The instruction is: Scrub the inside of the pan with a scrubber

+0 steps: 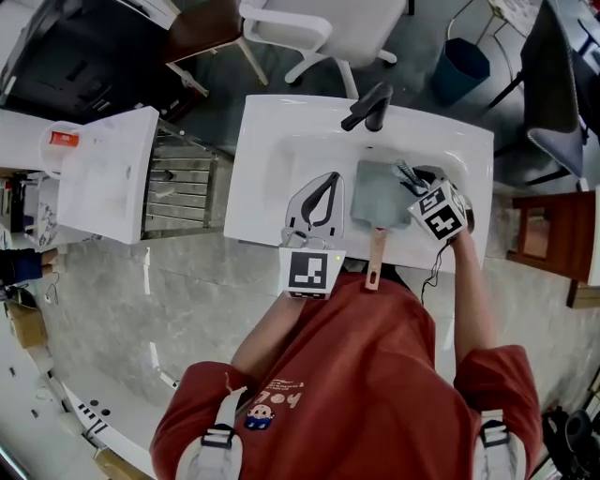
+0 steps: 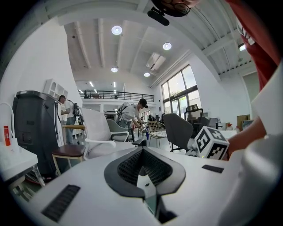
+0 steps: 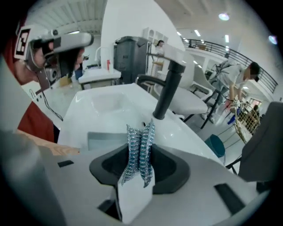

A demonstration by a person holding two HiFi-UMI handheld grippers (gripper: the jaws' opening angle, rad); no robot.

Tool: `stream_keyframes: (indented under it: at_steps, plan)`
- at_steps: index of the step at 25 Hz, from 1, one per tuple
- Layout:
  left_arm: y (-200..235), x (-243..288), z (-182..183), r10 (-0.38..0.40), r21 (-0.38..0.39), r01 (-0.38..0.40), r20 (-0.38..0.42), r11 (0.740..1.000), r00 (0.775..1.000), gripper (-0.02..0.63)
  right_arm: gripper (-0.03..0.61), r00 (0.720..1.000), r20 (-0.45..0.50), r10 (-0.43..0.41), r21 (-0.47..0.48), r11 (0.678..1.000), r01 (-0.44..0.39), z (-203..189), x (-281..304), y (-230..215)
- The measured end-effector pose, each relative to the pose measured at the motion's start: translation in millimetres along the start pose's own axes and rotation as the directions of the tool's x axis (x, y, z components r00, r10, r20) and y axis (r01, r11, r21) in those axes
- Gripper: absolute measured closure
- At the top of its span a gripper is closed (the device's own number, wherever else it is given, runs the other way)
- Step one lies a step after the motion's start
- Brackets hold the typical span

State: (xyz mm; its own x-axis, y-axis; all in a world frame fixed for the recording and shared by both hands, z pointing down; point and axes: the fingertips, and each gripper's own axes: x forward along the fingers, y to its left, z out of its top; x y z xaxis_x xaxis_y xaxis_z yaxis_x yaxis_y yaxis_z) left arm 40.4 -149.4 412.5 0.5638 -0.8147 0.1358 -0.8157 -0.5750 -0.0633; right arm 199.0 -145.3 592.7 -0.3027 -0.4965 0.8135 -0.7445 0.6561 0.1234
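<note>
Grey-blue and square, the pan [image 1: 380, 195] lay flat in the white sink [image 1: 281, 159]. Its wooden handle [image 1: 376, 260] ran back over the near rim toward the person, so the pan's long axis went from the faucet side to the person's body.

At the pan's far right corner hovered the right gripper [image 1: 414, 180], its jaws clamped on a blue-silver mesh scrubber [image 3: 140, 152] whose free end stood out past the tips. In the right gripper view the pan's floor lay just ahead and to the left of the scrubber, and lower. Whether the scrubber touched the rim could not be told. This was plainly the nearer hand, and I judged the first stroke would need only a short drop down and leftward into the pan.

Just left of the pan sat the left gripper [image 1: 327, 180], jaws together on nothing and pointing out across the room, apart from the handle. Steadying that handle looked its likely job.

Beyond the pan rose the black faucet [image 1: 367, 105]. Further left of the pan stood a metal rack [image 1: 178, 183] and a white counter [image 1: 103, 173], over grey stone floor [image 1: 169, 300], with a white chair [image 1: 328, 28] past the faucet.
</note>
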Motion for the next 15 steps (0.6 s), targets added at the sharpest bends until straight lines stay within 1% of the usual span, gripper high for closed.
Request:
stream_keyframes:
  at_steps: [2, 4, 6, 7, 8, 9, 10, 11, 13, 15]
  plan:
    - [-2, 3, 4, -0.007, -0.005, 0.007, 0.015, 1.000, 1.000, 0.600, 0.413, 0.995, 0.090, -0.046, 0.082, 0.996, 0.039, 10, -24, -1]
    - [-3, 5, 7, -0.016, -0.019, 0.016, 0.008, 1.000, 1.000, 0.600, 0.413, 0.977, 0.187, -0.104, 0.154, 0.985, 0.076, 23, -49, -4]
    - [-3, 7, 11, -0.023, -0.045, 0.022, -0.014, 0.999, 1.000, 0.600, 0.414, 0.944, 0.276, -0.181, 0.200, 0.971, 0.128, 37, -76, -9]
    - [-2, 8, 14, -0.023, -0.051, 0.022, -0.015, 0.998, 1.000, 0.600, 0.414, 0.921, 0.317, -0.227, 0.221, 0.962, 0.161, 43, -90, -13]
    - [-1, 8, 18, -0.020, -0.054, 0.020, -0.010, 0.998, 1.000, 0.600, 0.414, 0.892, 0.356, -0.278, 0.248, 0.949, 0.197, 50, -105, -17]
    - [1, 9, 21, -0.017, -0.056, 0.017, -0.003, 0.998, 1.000, 0.600, 0.414, 0.856, 0.395, -0.335, 0.283, 0.930, 0.234, 55, -120, -21]
    - [2, 9, 24, -0.014, -0.055, 0.014, 0.004, 0.998, 1.000, 0.600, 0.414, 0.810, 0.434, -0.394, 0.323, 0.907, 0.269, 59, -137, -25]
    - [3, 10, 27, -0.013, -0.052, 0.013, 0.010, 0.999, 1.000, 0.600, 0.414, 0.758, 0.473, -0.450, 0.364, 0.883, 0.297, 64, -153, -29]
    - [4, 10, 33, -0.012, -0.049, 0.013, 0.022, 0.999, 1.000, 0.600, 0.414, 0.657, 0.535, -0.531, 0.432, 0.840, 0.327, 72, -183, -32]
    - [5, 9, 38, -0.009, -0.044, 0.011, 0.036, 0.999, 0.999, 0.600, 0.413, 0.576, 0.571, -0.585, 0.487, 0.806, 0.337, 77, -206, -32]
